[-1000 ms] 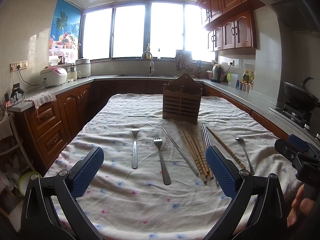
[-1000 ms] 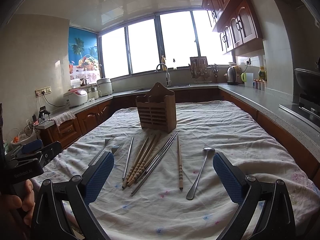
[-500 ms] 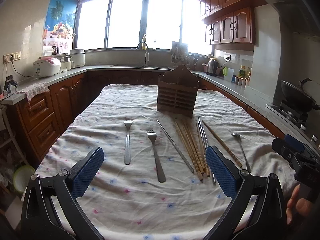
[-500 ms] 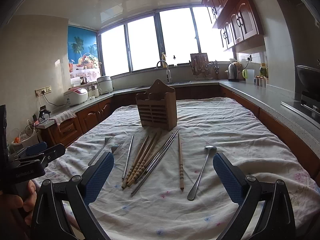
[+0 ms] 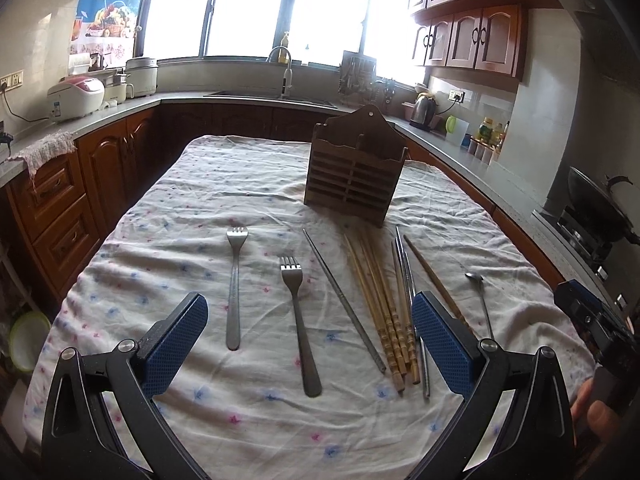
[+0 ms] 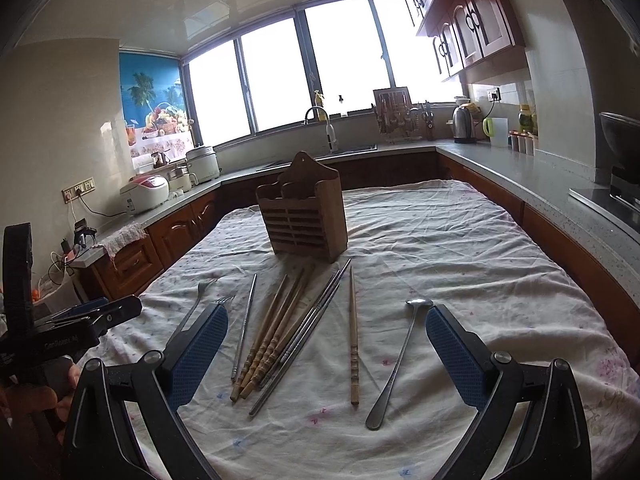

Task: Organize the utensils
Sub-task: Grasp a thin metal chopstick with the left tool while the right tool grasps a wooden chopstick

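A wooden utensil holder [image 5: 354, 172] stands upright mid-table; it also shows in the right wrist view [image 6: 305, 216]. In front of it lie two forks [image 5: 234, 280] [image 5: 298, 316], a lone metal chopstick [image 5: 342, 300], a bunch of wooden chopsticks [image 5: 380, 304], metal chopsticks [image 5: 408, 280], a single wooden chopstick [image 6: 353, 336] and a spoon [image 6: 398, 356]. My left gripper [image 5: 310, 336] is open and empty, above the near fork. My right gripper [image 6: 326, 350] is open and empty, above the chopsticks and spoon.
The table wears a white flowered cloth [image 5: 240, 184]. Wooden cabinets and grey counters [image 6: 520, 168] run around it, with a rice cooker [image 5: 74, 98], sink tap [image 5: 284, 68], kettle [image 6: 464, 124] and a wok on the stove [image 5: 600, 204].
Both grippers have moved forward and tilted down toward the utensils, which now look nearer. Jaws stay open. Nothing on the table has moved.
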Demonstrator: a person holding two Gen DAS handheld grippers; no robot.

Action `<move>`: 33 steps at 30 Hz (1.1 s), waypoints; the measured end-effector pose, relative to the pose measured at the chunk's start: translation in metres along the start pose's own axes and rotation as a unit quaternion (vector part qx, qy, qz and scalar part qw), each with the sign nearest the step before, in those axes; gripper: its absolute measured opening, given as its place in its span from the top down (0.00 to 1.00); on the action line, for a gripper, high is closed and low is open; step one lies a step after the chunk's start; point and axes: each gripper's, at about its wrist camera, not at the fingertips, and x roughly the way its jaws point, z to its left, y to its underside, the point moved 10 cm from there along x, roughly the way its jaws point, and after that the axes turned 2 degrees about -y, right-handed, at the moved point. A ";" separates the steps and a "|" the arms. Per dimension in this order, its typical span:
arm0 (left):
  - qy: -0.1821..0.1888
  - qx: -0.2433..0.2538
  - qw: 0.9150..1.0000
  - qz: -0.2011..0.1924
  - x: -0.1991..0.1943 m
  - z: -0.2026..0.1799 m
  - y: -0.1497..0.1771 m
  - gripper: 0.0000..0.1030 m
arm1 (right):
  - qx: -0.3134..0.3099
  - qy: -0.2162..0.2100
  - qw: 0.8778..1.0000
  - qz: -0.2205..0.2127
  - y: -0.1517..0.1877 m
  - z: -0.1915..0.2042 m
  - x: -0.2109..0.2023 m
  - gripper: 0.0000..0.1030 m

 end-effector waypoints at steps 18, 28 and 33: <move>0.027 -0.017 0.991 0.127 0.112 -0.010 -0.042 0.38 | 0.043 -0.010 0.991 0.124 -0.015 -0.034 0.103 0.48; 0.021 -0.006 0.977 0.212 0.183 -0.014 -0.033 0.57 | 0.062 -0.008 0.975 0.214 -0.002 -0.053 0.181 0.62; 0.017 0.003 0.971 0.237 0.206 -0.016 -0.027 0.67 | 0.057 -0.003 0.968 0.243 0.006 -0.060 0.207 0.67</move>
